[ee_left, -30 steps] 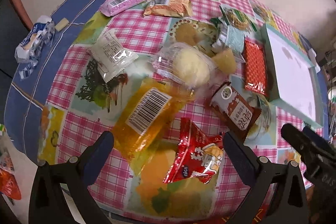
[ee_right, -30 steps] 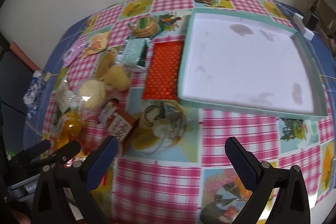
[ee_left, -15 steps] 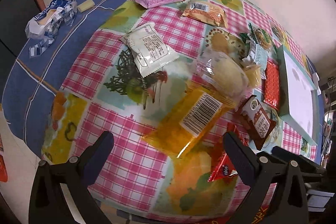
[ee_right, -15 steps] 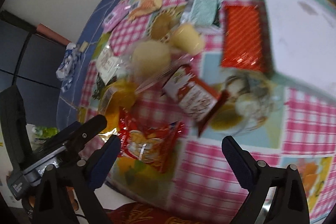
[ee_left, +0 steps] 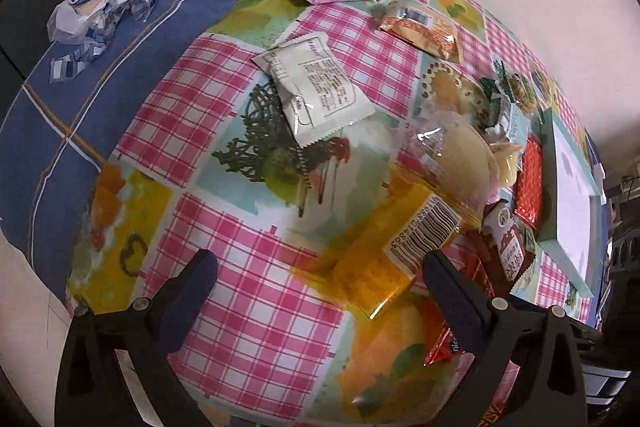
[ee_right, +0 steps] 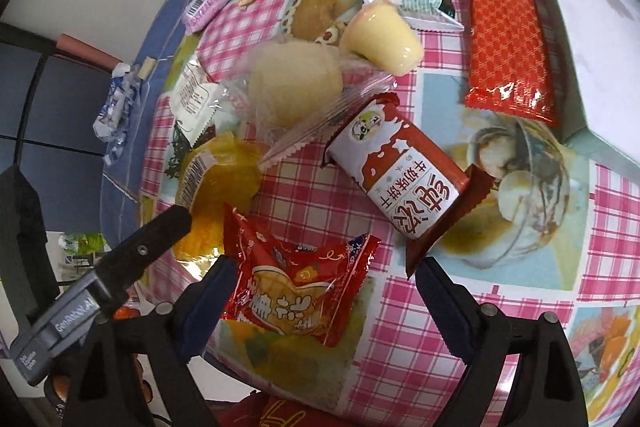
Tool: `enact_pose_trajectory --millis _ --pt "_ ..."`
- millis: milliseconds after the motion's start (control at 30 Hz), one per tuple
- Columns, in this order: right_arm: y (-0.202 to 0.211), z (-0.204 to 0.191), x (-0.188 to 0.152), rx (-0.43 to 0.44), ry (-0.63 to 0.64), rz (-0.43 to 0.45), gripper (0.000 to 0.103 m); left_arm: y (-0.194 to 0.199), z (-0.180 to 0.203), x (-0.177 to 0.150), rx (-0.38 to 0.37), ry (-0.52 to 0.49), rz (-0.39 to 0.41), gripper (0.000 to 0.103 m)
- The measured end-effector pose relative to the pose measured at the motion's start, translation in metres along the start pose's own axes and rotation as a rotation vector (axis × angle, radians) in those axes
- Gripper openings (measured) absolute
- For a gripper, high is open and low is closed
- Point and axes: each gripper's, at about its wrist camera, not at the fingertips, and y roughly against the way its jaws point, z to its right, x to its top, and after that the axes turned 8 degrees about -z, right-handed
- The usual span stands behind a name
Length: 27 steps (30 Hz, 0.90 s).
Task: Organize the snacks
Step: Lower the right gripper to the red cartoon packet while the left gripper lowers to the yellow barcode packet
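A table [ee_left: 248,291] under a pink checked cloth carried scattered snacks: a red packet [ee_right: 304,287] at the near edge, an orange pack [ee_left: 384,259] and a brown bar [ee_right: 404,175] behind it, a white packet [ee_left: 316,91] mid-table, a teal tray [ee_left: 560,239] along the right edge, and a blue wrapper [ee_left: 100,3] at the far left corner.

Bare counter [ee_left: 224,211] at centre-left of left wrist view, open lane up to white packet [ee_left: 316,91]. Lower right crowded: orange packet [ee_left: 384,247], clear-wrapped bun [ee_left: 460,163] overlapping. Right wrist view: red snack bag [ee_right: 296,287] between fingers, brown packet [ee_right: 400,171] just above; bare checked cloth lower right.
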Motion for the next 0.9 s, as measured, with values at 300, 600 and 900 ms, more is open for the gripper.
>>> enact_pose_trajectory --millis 300,600,900 --pt "-0.013 -0.011 0.007 -0.033 0.035 -0.024 0.092 -0.001 0.004 0.001 -0.047 -0.013 -0.009 0.102" --pt "-0.010 -0.008 0.005 -0.005 0.044 -0.028 0.084 -0.010 0.026 0.003 -0.035 -0.070 -0.023 0.097" --pt "-0.009 -0.005 0.001 0.059 0.046 -0.032 0.072 -0.018 0.032 0.006 -0.088 -0.075 -0.040 0.060"
